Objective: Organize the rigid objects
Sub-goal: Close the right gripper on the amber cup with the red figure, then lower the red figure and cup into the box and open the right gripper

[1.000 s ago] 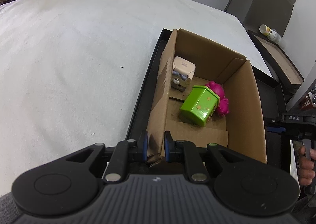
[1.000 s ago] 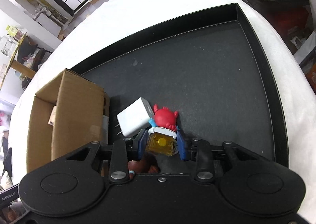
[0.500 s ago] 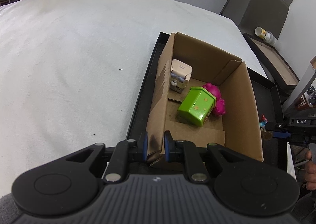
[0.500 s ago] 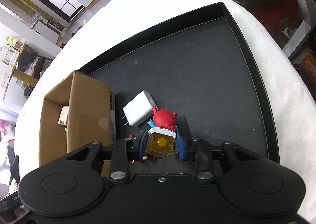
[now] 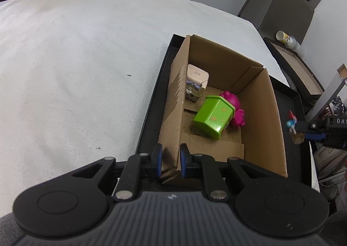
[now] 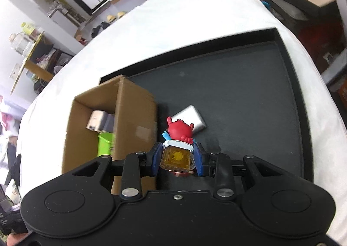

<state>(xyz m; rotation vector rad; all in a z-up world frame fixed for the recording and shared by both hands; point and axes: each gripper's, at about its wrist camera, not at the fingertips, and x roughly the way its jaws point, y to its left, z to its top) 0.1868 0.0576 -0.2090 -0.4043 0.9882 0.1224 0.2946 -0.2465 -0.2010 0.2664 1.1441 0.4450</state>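
Cardboard box (image 5: pixel 256 94), left wrist view: set on a black tray (image 5: pixel 151 104) over a white cloth (image 5: pixel 76 72). Contents: green block (image 5: pixel 213 120) at centre; magenta toy (image 5: pixel 235 106) touching it at 2 o'clock; cream charger (image 5: pixel 197 78) at 11 o'clock against the wall. The near wall corner is pinched by the left gripper (image 5: pixel 170 163), jaws clenched on the cardboard. At 3 o'clock, the right gripper (image 5: pixel 298 131) is seen partly cut off, higher than a second ago.

Right wrist view: a red figurine on an amber base (image 6: pixel 176 154) is clamped in the right gripper (image 6: pixel 176 159), held above the tray (image 6: pixel 249 94). A white adapter (image 6: pixel 193 115) is half hidden behind it. Box interior is blurred.
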